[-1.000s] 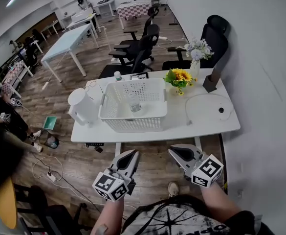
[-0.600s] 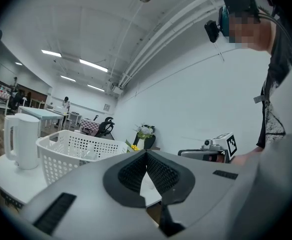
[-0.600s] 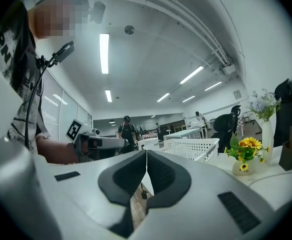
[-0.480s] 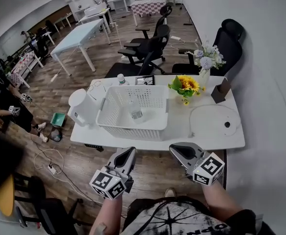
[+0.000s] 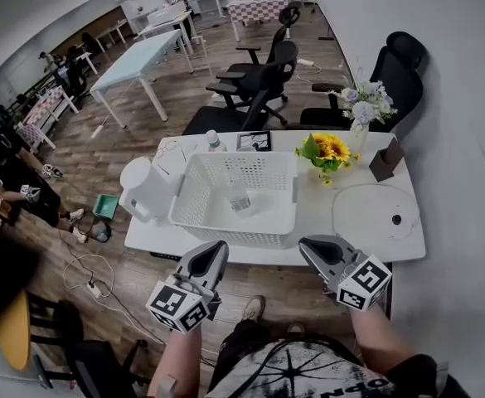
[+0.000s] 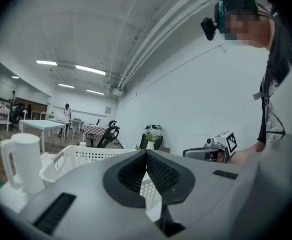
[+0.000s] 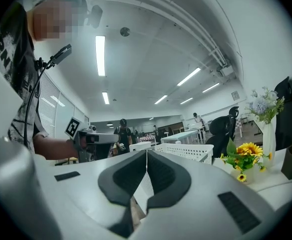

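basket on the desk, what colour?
White, with a perforated wall; the basket shows best in the head view.

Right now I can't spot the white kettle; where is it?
In the head view, the white kettle stands at the left end of the table, close beside the left wall of the white basket.

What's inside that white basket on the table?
Inside the white basket, one small clear container sits near the middle. The strip just behind its near wall is hidden.

The white perforated plastic basket [image 5: 235, 237] stands upright, open top up, on the white bench [image 5: 354, 222], towards its nine o'clock side and near the front edge.
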A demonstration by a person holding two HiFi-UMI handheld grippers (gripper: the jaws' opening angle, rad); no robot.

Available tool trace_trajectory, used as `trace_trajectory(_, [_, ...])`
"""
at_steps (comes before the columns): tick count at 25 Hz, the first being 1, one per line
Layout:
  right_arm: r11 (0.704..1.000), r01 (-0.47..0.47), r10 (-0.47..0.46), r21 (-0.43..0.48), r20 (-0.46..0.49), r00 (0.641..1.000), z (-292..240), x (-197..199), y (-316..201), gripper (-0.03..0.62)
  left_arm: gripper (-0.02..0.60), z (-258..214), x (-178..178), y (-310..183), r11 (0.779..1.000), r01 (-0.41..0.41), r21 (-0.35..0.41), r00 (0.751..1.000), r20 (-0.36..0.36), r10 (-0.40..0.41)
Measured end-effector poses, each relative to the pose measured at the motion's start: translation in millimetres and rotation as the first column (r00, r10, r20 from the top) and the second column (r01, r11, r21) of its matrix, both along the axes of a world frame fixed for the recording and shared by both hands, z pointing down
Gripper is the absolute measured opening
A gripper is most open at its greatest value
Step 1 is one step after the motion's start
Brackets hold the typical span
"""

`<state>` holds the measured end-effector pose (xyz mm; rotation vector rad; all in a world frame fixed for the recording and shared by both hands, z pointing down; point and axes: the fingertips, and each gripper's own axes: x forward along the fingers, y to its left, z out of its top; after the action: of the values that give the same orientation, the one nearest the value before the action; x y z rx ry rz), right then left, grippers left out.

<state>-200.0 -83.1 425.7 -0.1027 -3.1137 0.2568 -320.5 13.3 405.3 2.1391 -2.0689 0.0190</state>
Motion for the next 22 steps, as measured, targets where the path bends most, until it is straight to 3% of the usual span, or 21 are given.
trace_trajectory(5, [0.997, -0.082, 0.082, -0.014, 0.000, 0.997, 5.7, -20.1, -24.9, 0.021, 0.009, -24.9, -40.5, -32.0, 0.993, -0.099, -0.065, 0.976, 0.189, 0.110])
trace_trajectory(9, [0.985, -0.169, 0.169, -0.032, -0.009, 0.986, 13.5, -25.6, -45.3, 0.021, 0.011, -32.5, -74.6, -64.4, 0.977, -0.159, -0.139, 0.937, 0.290, 0.194])
trace_trajectory(12, [0.969, -0.245, 0.245, -0.030, -0.012, 0.970, 14.9, -29.8, -63.2, 0.021, 0.015, -22.7, -99.5, -92.1, 0.951, -0.200, -0.234, 0.900, 0.339, 0.273])
trace_trajectory(17, [0.939, -0.342, 0.341, -0.036, -0.023, 0.940, 18.3, -29.4, -80.5, 0.021, 0.135, 21.1, -122.2, -127.7, 0.859, -0.246, -0.449, 0.811, 0.390, 0.436])
trace_trajectory(22, [0.912, -0.408, 0.406, -0.051, -0.039, 0.913, 23.9, -29.5, -87.0, 0.021, 0.179, 76.5, -132.9, -152.8, 0.740, -0.298, -0.603, 0.780, 0.294, 0.553])
